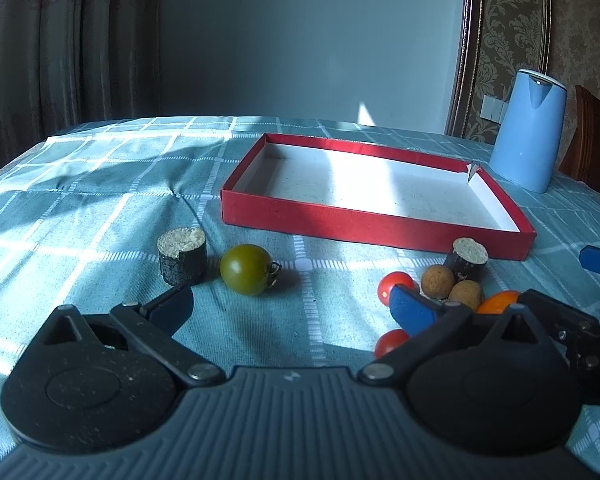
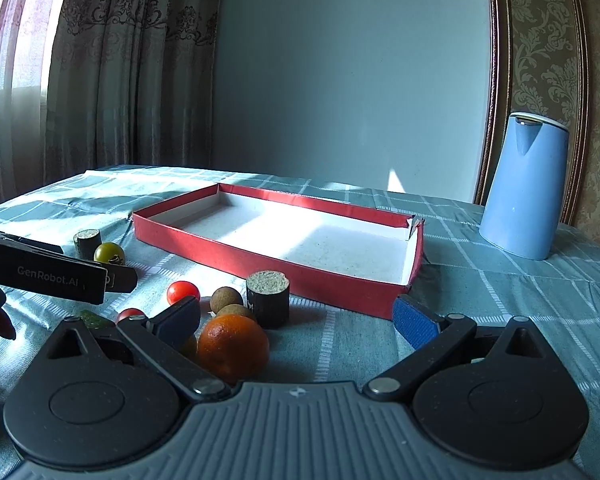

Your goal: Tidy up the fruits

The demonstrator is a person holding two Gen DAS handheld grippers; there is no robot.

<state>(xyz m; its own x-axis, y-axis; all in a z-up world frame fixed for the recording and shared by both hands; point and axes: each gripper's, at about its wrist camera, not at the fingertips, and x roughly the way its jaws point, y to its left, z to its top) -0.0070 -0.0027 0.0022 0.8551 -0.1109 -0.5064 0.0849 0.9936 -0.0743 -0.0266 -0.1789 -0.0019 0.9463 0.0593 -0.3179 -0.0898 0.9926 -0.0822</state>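
Note:
A shallow red box (image 1: 364, 224) (image 2: 260, 252) with a white floor stands empty on the checked cloth. A green tomato (image 1: 246, 269) (image 2: 109, 253) lies by a dark cylinder piece (image 1: 182, 256) (image 2: 87, 242). Two red cherry tomatoes (image 1: 394, 284) (image 2: 183, 292), two brown longans (image 1: 438, 280) (image 2: 226, 298), an orange (image 2: 233, 348) (image 1: 498, 302) and a second cylinder piece (image 2: 268, 298) (image 1: 466, 258) cluster near the box's front. My left gripper (image 1: 292, 304) is open just short of the green tomato. My right gripper (image 2: 296, 320) is open, its left finger beside the orange.
A blue kettle (image 1: 528, 128) (image 2: 524, 184) stands at the back right of the table. Curtains hang at the back left and a wall lies behind the table. The left gripper's body (image 2: 44, 272) shows at the left of the right wrist view.

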